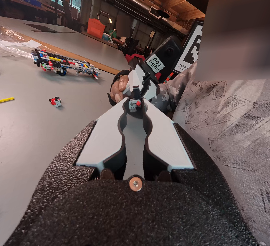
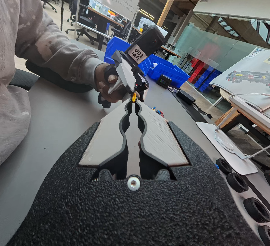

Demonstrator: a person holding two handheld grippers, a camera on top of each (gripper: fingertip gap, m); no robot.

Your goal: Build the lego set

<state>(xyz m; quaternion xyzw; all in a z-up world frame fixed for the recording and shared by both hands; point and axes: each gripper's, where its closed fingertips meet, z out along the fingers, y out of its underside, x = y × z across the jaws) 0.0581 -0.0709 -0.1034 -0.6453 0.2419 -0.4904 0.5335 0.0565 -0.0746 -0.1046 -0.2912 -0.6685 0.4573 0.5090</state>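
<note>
Evidently mid-joining: left tongs (image 1: 134, 105) clamp a small grey-and-red lego connector (image 1: 134, 104), right tongs (image 2: 133, 100) pinch a short yellow pin (image 2: 133, 99) at twelve o'clock; next, align and press together.

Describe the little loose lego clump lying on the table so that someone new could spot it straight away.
Start at the long multicoloured lego chassis lying on the grey table. Come nearer the camera from it to the small red, grey and black clump lying alone. Unlike the thin yellow rod at the left edge, it is chunky and mixed in colour.
</note>
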